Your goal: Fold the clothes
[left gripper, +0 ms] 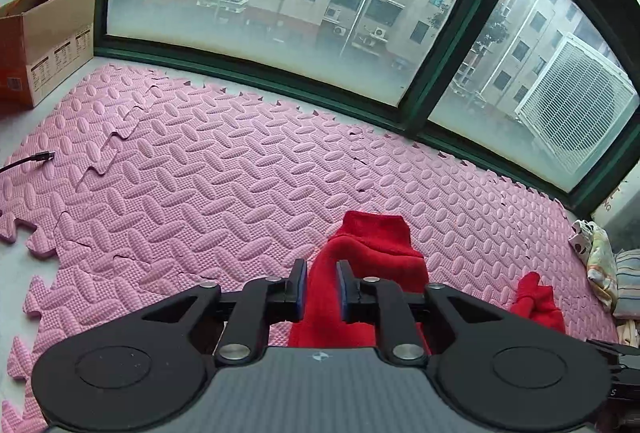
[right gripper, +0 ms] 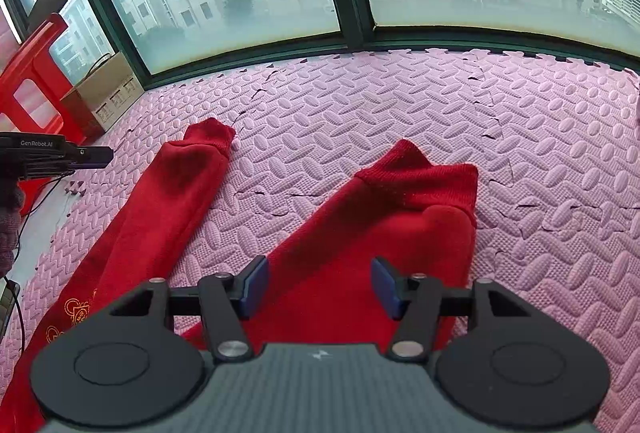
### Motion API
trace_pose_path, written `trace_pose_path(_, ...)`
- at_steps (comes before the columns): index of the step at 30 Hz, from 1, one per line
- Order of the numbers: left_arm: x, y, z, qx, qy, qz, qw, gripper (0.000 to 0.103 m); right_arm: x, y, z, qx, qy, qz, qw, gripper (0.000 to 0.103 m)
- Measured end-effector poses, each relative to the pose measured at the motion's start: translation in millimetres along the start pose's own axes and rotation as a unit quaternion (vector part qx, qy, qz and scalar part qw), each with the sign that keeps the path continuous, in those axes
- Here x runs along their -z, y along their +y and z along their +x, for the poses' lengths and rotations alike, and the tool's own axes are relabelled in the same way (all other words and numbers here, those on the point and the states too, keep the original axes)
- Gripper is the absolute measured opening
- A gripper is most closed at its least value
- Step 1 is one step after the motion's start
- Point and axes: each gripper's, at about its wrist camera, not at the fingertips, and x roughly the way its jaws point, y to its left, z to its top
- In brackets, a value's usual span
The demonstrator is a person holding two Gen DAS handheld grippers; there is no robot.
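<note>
A red garment with two long limbs ending in ribbed cuffs lies on the pink foam mat (right gripper: 400,105). In the right wrist view its left limb (right gripper: 176,185) and right limb (right gripper: 400,217) spread apart, with a gold print near the lower left. My right gripper (right gripper: 320,285) is open, hovering over the right limb, with its blue pads clear of the cloth. In the left wrist view my left gripper (left gripper: 322,273) is shut on a raised fold of the red garment (left gripper: 372,245). The other cuff (left gripper: 536,301) lies to the right.
A cardboard box (left gripper: 44,45) stands at the mat's far left by the green window frame (left gripper: 280,73). A black cable end (left gripper: 40,157) lies on the mat. Folded patterned cloths (left gripper: 608,273) are piled at the right edge. A red plastic stool (right gripper: 32,81) stands far left.
</note>
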Motion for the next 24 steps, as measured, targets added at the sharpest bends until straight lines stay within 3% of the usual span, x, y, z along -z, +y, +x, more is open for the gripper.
trace_pose_path(7,6,-35,33,0.036,0.022,0.04,0.9983,0.017,-2,-4,7,0.029,-0.002,-0.01,1.0,0.058)
trace_pose_path(17,3,-34,85,0.004,0.048,0.034,0.9982,0.017,-11,-8,21,0.095,-0.003,-0.051,0.994,0.058)
trace_pose_path(24,-7,-22,97,-0.003,0.031,0.019,0.9993,0.014,-24,-8,35,0.12,-0.005,-0.081,0.989,0.057)
